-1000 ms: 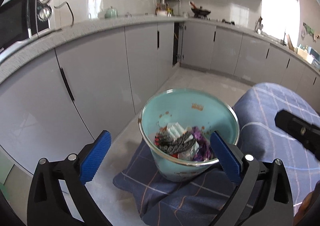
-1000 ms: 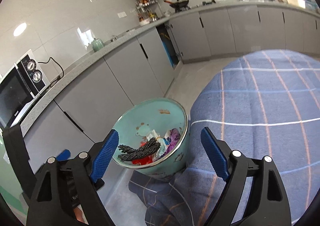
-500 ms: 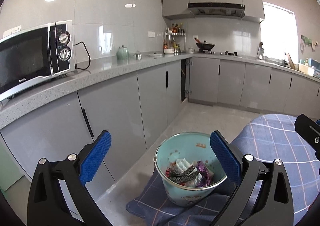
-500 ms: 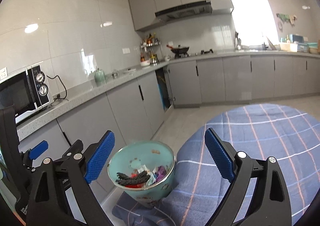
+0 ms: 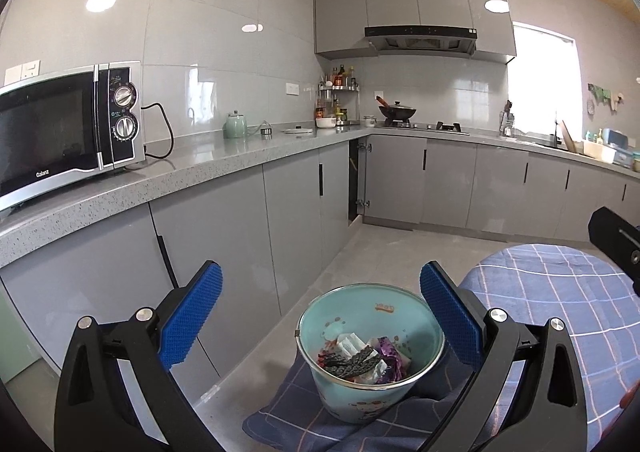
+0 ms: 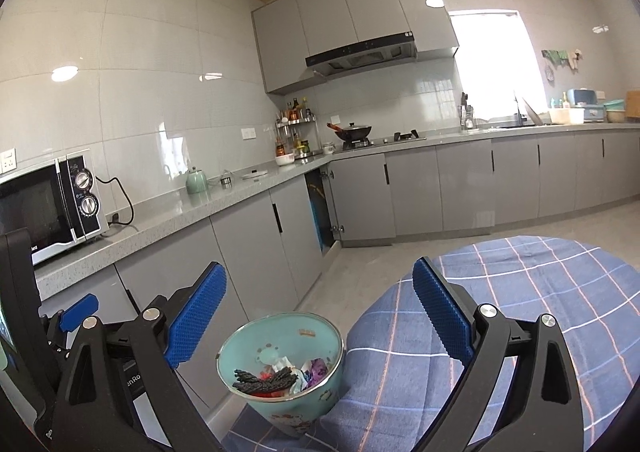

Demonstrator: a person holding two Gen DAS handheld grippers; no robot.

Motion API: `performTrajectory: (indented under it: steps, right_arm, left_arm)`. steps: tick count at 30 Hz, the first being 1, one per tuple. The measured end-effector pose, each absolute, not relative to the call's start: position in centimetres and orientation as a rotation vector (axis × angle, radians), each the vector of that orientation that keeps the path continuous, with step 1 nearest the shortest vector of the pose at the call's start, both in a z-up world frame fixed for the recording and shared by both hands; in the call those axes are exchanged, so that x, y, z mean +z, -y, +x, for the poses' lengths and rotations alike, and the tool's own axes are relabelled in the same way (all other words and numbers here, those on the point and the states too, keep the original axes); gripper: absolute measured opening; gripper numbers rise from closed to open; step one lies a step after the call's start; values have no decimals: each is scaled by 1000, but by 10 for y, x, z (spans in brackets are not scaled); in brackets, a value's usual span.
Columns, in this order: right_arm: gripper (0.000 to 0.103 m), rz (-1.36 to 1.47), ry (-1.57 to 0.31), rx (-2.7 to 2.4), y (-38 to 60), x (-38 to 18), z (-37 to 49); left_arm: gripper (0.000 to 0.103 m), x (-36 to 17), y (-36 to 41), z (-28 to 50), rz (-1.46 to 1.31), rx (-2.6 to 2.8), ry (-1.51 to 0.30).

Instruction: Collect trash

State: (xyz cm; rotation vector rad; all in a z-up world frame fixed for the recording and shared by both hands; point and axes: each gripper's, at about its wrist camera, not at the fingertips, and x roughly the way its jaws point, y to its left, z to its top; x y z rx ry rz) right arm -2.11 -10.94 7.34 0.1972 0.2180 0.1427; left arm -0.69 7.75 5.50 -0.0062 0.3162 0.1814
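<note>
Room: kitchen with grey cabinets (image 5: 304, 195), speckled countertop (image 5: 120, 187), microwave (image 5: 68, 131) at left.
Table: blue checked cloth (image 6: 520, 292) covers it.
Bin: teal bucket (image 5: 370, 392) at the cloth's edge beside the cabinets, upright.
Trash: wrappers and a dark strip (image 5: 352, 362) lie inside the bucket.
Left gripper (image 5: 320, 316): fingers wide, nothing between them.
Right gripper (image 6: 318, 312): jaws opening, wide, empty.

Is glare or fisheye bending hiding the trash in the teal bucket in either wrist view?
Left wrist view: teal bucket sharp, evenly lit; bright window blown out, counter edges bowed. Right wrist view: bucket contents clear, window overexposed.
</note>
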Motion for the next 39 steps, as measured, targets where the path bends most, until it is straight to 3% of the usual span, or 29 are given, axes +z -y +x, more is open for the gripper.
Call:
performTrajectory:
  steps: [39]
  right_arm:
    - [93,217,-242,144,110,70,-19]
  left_arm:
    - [97,53,-72,-6,1,176,-322]
